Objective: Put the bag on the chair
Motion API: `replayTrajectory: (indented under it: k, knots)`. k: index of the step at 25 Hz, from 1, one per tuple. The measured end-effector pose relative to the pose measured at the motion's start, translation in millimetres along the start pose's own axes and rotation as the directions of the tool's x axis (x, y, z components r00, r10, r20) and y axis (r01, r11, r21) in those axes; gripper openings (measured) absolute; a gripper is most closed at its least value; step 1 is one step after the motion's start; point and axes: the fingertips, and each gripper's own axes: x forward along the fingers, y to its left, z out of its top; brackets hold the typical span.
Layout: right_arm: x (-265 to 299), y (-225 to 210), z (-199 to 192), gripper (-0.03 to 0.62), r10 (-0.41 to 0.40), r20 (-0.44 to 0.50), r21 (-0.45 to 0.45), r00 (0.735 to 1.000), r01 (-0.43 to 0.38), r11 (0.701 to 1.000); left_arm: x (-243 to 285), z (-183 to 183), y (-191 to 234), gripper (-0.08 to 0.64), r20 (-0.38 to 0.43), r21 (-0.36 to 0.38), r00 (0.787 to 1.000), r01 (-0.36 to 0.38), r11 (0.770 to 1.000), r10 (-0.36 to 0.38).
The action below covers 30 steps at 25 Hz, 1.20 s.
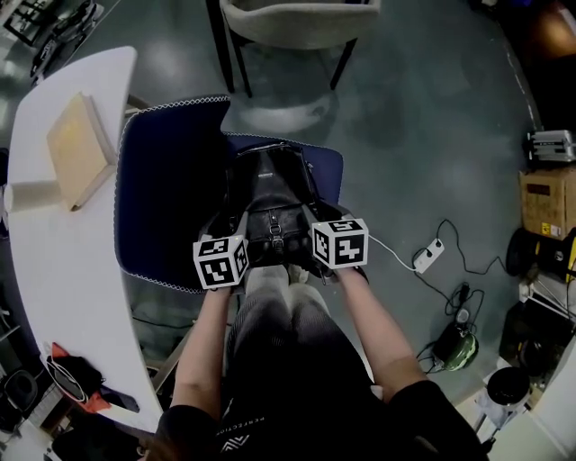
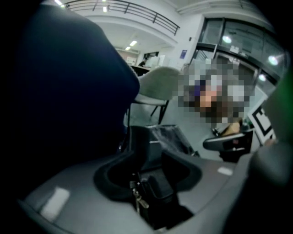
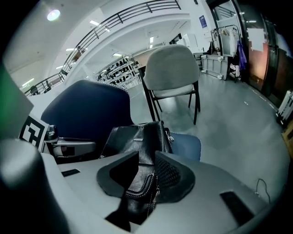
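Observation:
A black leather bag (image 1: pixel 270 198) stands on the seat of a blue chair (image 1: pixel 171 180), leaning toward its backrest. Both grippers sit at the bag's near edge, side by side. My left gripper (image 1: pixel 232 234) has a dark part of the bag with a metal buckle (image 2: pixel 155 192) in the gap of its jaws (image 2: pixel 149 169). In the right gripper view the bag (image 3: pixel 137 137) rises ahead of the blue seat (image 3: pixel 185 144). A stitched leather edge lies between the jaws of my right gripper (image 3: pixel 146 171), with a dark gap to its left. Neither grip looks pressed.
A white curved table (image 1: pixel 54 252) runs along the left with a flat tan box (image 1: pixel 79 149) on it. A grey chair (image 1: pixel 297 22) stands beyond the blue one. A power strip (image 1: pixel 427 257), cables and cardboard boxes (image 1: pixel 549 198) lie on the floor at right.

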Motion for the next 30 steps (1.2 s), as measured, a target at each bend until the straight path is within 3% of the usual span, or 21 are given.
replayTrajectory:
  k: [8, 19, 30]
  knots:
    - [-16, 7, 1, 0.061, -0.002, 0.017, -0.009, 1.0, 0.002, 1.0, -20, 13, -15, 0.116, 0.04, 0.019, 0.999, 0.018, 1.0, -0.019]
    - [-38, 8, 1, 0.004, -0.002, 0.036, 0.003, 0.999, 0.002, 1.0, -36, 9, -39, 0.025, 0.027, 0.032, 0.999, 0.035, 0.999, -0.036]
    - [-46, 15, -3, -0.002, -0.003, 0.018, -0.051, 1.0, 0.004, 0.999, -46, 8, -42, 0.009, 0.005, 0.042, 1.0, 0.026, 0.999, -0.026]
